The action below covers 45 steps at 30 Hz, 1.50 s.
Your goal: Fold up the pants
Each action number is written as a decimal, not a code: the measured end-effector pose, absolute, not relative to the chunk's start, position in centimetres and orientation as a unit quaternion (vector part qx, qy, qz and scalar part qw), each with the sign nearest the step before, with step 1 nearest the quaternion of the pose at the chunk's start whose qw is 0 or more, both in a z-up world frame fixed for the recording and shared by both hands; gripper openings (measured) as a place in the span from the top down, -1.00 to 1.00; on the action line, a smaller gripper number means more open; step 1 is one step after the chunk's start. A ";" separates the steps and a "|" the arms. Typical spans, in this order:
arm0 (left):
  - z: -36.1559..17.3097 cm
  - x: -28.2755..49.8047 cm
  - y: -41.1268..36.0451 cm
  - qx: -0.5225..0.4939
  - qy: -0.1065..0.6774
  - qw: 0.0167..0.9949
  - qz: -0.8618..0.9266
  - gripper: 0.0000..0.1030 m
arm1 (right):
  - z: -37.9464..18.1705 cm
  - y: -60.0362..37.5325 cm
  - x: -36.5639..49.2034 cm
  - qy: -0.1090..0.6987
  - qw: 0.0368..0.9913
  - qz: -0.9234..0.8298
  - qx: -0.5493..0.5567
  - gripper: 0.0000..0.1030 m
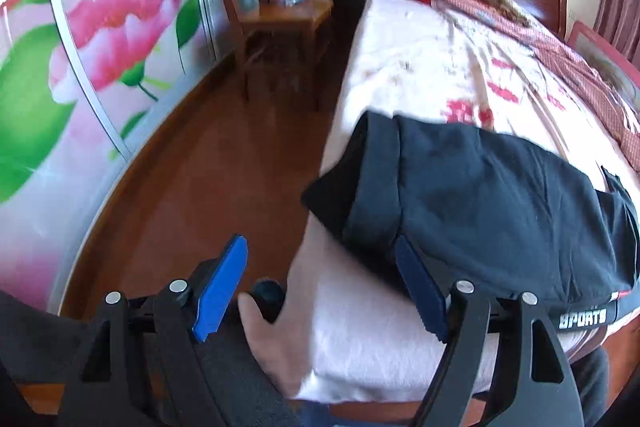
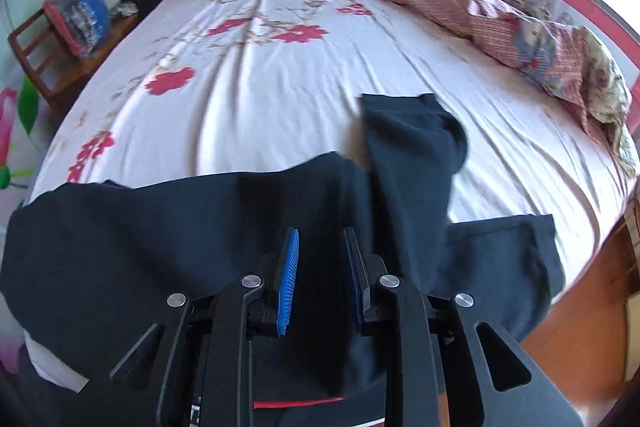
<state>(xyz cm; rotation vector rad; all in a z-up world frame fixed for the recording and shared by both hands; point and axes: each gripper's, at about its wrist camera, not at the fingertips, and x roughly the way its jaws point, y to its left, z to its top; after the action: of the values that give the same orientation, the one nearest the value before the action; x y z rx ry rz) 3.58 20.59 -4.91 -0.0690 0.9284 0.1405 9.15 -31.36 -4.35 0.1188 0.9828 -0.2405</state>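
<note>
The dark navy fabric pants (image 2: pixel 200 239) lie across the near edge of the bed with its white sheet printed in red flowers (image 2: pixel 260 99), filling the lower half of the right wrist view. They look only partly folded: one leg (image 2: pixel 412 155) is turned up toward the middle of the frame, while another end (image 2: pixel 504 251) lies flat at the lower right, near the bed's corner. In the left wrist view the garment sits at centre right, one dark end hanging over the mattress side and a waistband lettered "SPORTS" (image 1: pixel 582 319) at the lower right. The left tongs (image 1: pixel 320 291) are spread wide and grasp nothing. The right tongs (image 2: pixel 320 279) stand parted over the cloth, nothing visibly pinched. Most of the folding seems left: legs to align, then halving.
</note>
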 end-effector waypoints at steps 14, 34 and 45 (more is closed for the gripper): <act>-10.2 6.1 18.7 -0.157 0.500 0.851 -0.010 -0.50 | -4.8 -29.2 7.7 0.485 0.868 -0.095 0.051 0.57; -4.9 8.8 19.0 -0.146 0.429 0.891 -0.005 0.79 | -3.4 -34.1 9.6 0.459 0.869 -0.183 0.027 0.57; -11.3 9.1 19.8 -0.135 0.488 0.862 0.030 0.76 | -8.5 -38.9 19.5 0.490 0.829 -0.269 -0.025 -0.17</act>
<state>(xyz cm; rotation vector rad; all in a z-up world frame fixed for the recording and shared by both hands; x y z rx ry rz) 9.08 19.78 -11.30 -0.2827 1.0242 0.0630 19.47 -38.86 -8.48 -0.0541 1.0389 -0.5708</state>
